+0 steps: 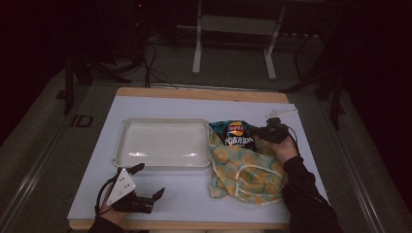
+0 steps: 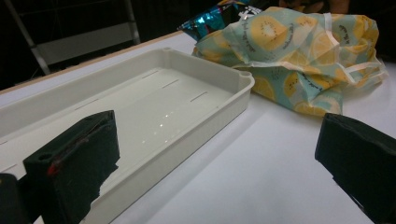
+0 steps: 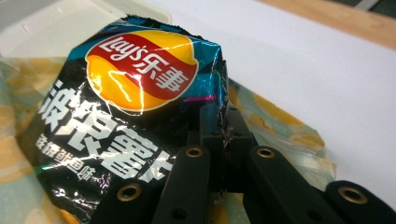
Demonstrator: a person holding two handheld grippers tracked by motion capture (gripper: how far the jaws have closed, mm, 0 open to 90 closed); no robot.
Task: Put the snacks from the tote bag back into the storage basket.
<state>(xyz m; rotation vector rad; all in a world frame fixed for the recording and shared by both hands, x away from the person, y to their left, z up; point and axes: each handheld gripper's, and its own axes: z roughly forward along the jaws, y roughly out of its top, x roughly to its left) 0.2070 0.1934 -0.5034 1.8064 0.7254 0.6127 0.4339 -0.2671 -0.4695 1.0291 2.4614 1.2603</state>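
A black and blue Lay's chip bag [image 1: 236,133] [image 3: 130,93] lies at the mouth of a yellow-and-teal fruit-print cloth bag [image 1: 248,170] [image 2: 303,51], right of an empty white tray [image 1: 165,143] [image 2: 187,93]. My right gripper [image 1: 260,132] [image 3: 222,126] is shut on the chip bag's right edge, its jaws pinching the foil. My left gripper [image 1: 149,180] [image 2: 219,158] rests near the table's front left, in front of the tray. It is open, with nothing between its jaws. The top of the chip bag [image 2: 210,18] peeks out behind the cloth in the left gripper view.
A white mat [image 1: 194,194] covers the wooden table [image 1: 194,93]. A small white strip [image 1: 282,113] lies at the back right of the mat. Beyond the table stand the legs of a metal frame [image 1: 197,53] on a dark floor.
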